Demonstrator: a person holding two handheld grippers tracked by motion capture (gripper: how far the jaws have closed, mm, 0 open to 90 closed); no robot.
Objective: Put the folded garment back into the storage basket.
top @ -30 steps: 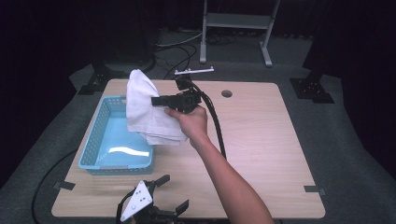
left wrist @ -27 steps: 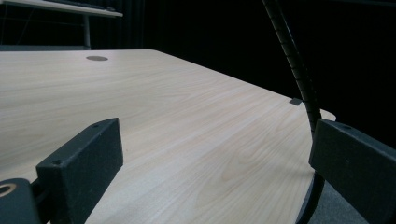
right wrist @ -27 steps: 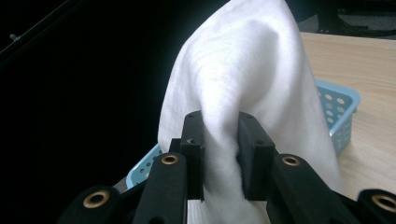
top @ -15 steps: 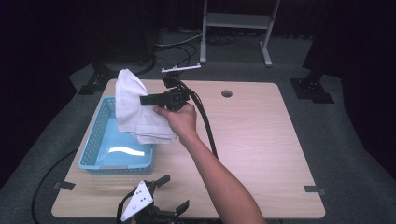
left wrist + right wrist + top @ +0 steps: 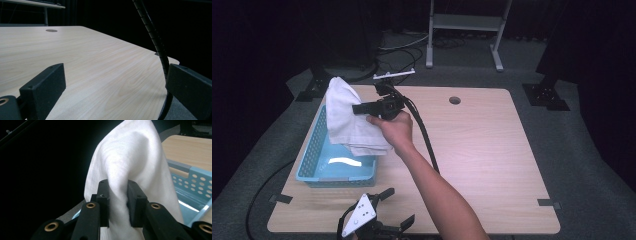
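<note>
A white towel (image 5: 347, 120) hangs folded over the blue perforated basket (image 5: 314, 160) at the table's left side. My right gripper (image 5: 357, 108) is shut on the towel's upper part and points left, held by a hand reaching in from the bottom. In the right gripper view the towel (image 5: 130, 170) is pinched between the two black pads (image 5: 103, 197), with the basket (image 5: 192, 185) below it at right. My left gripper (image 5: 399, 207) rests at the table's front edge with its jaws open. Its view has bare tabletop between the wide-apart pads (image 5: 45, 87).
The light wooden table (image 5: 492, 145) has a round cable hole (image 5: 455, 100) near its far edge. The right gripper's black cable (image 5: 424, 140) trails across the table beside the forearm. A metal stand (image 5: 464, 30) and floor cables lie beyond the table.
My right gripper has carried the towel leftward, from beside the basket's right rim to above the basket. The left gripper has stayed put.
</note>
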